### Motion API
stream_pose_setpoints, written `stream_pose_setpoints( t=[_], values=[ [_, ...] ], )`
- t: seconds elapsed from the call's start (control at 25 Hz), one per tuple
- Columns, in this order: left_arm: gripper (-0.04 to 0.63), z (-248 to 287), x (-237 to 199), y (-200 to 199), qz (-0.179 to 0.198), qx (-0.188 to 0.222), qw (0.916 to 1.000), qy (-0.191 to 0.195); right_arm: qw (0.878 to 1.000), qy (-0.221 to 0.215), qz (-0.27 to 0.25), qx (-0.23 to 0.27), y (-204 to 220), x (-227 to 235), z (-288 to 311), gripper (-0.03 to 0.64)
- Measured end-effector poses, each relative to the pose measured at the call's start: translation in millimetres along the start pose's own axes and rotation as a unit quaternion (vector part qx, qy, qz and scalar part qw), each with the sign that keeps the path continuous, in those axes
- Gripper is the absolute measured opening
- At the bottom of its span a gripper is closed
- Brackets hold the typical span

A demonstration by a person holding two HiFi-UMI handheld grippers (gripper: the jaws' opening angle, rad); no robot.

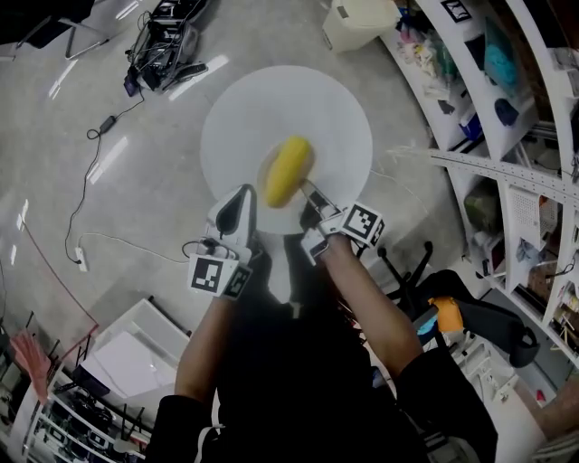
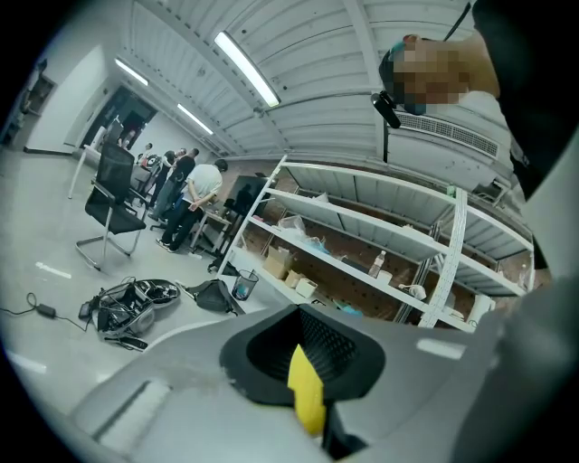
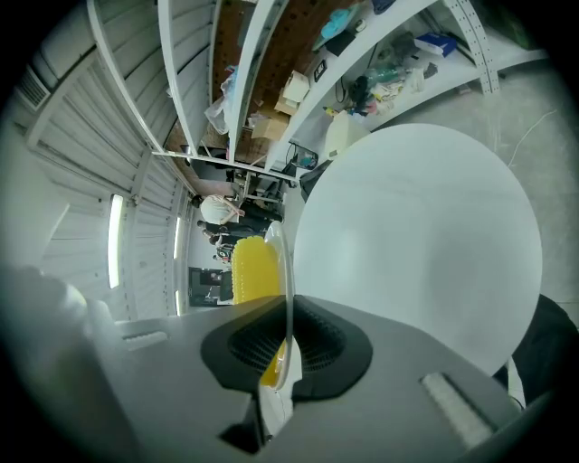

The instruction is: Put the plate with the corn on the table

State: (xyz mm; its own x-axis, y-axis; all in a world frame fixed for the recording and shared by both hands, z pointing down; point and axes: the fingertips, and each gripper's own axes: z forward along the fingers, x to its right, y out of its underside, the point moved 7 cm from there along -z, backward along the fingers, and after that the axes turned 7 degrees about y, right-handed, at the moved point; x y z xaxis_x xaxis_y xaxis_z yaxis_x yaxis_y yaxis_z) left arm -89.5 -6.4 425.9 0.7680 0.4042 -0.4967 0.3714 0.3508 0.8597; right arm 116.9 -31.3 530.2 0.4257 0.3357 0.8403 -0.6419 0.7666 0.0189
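A yellow corn cob lies on a pale plate that hangs just over the near edge of the round white table. My right gripper is shut on the plate's right rim. In the right gripper view the plate runs edge-on between the pads, with the corn to its left and the table beyond. My left gripper sits at the plate's left rim. In the left gripper view that gripper has its jaws together on a thin yellow strip; the plate's rim itself is hard to make out there.
Cables and gear lie on the floor at the far left. Shelving lines the right side, with a white bin beside it. A black chair stands near my right, a white rack at lower left. People stand far off.
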Motion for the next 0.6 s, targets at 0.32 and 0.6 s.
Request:
stream_pose_setpoints(
  t=[0.32, 0.6],
  values=[
    [0.003, 12.8, -9.4, 18.0, -0.015, -0.005, 0.9999, 0.003, 1.000, 0.029, 0.005, -0.004, -8.3, 22.5, 16.4, 0.026],
    [0.003, 30.7, -25.3, 28.1, -0.017, -0.013, 0.9998, 0.002, 0.999, 0.051, 0.009, -0.012, -16.4, 41.8, 37.2, 0.026]
  ],
)
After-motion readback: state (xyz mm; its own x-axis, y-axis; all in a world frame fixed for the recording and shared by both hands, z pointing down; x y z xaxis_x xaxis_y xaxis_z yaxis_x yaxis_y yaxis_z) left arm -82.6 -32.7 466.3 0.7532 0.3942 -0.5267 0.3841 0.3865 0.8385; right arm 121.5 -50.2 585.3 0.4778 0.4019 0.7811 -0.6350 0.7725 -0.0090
